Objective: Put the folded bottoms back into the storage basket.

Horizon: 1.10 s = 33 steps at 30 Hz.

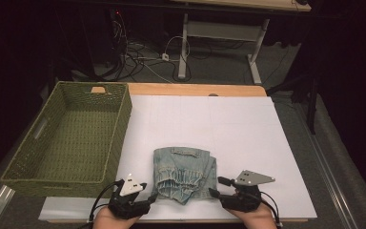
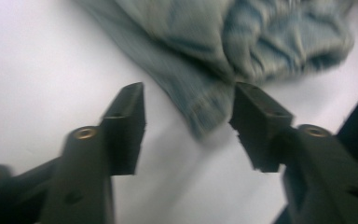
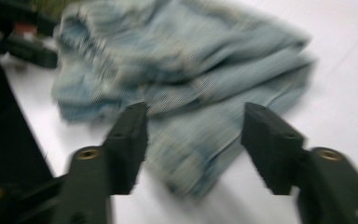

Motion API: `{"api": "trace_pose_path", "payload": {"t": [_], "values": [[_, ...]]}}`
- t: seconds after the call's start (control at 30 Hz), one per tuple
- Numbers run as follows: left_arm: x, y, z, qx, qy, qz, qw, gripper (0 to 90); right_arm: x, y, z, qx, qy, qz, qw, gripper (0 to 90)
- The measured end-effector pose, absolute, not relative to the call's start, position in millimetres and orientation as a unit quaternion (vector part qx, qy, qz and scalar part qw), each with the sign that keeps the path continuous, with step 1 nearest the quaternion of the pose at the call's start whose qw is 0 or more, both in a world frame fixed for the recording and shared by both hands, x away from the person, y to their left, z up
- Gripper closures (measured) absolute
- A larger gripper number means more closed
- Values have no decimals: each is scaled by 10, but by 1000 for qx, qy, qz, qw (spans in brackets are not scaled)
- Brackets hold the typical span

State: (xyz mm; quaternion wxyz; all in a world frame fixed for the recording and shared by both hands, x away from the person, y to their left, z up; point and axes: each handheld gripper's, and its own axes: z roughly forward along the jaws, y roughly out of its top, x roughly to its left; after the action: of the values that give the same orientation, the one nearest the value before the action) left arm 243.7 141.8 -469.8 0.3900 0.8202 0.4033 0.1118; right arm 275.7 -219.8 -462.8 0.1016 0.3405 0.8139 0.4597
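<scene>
A folded piece of faded blue denim (image 1: 185,173) lies on the white sheet near the table's front edge. My left gripper (image 1: 148,195) sits at its front left corner, open, and in the left gripper view the denim's corner (image 2: 205,112) reaches into the gap between the jaws. My right gripper (image 1: 216,187) is at the front right corner, also open. In the right gripper view the folded denim (image 3: 186,93) lies ahead of and between the jaws, and the left gripper (image 3: 23,46) shows dark at the upper left.
A green woven basket (image 1: 119,138) stands empty on the left side of the table. The white sheet (image 1: 238,124) covers most of the wooden tabletop. Cables and a desk frame (image 1: 186,47) lie on the floor beyond the far edge.
</scene>
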Motion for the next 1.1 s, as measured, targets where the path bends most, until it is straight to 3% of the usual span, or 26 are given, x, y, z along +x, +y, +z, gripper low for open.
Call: {"api": "trace_pose_path", "payload": {"t": [0.03,0.1,0.2,0.33,0.37,0.43,0.8,1.1], "values": [[2437,1418,-4698,820,403,112,390,373,2757,-2198,-4628,341,814,460,102,404],[2429,1448,-4694,802,414,145,406,284,2801,-2326,-4573,354,788,486,133,265],[2438,1444,-4700,800,408,154,412,166,2837,-2417,-4546,361,775,492,164,190],[2448,1418,-4693,792,403,170,426,114,2921,-2623,-4521,383,744,507,208,63],[2470,1392,-4691,795,401,176,420,38,2973,-2714,-4521,393,736,507,218,0],[2509,1379,-4691,794,405,176,417,0,3012,-2788,-4532,401,728,507,229,0],[2592,1330,-4759,805,402,166,404,0,3007,-2774,-4470,391,716,522,250,0],[2647,1330,-4778,814,402,153,391,0,3319,-2664,-4476,385,731,505,250,0]]}}
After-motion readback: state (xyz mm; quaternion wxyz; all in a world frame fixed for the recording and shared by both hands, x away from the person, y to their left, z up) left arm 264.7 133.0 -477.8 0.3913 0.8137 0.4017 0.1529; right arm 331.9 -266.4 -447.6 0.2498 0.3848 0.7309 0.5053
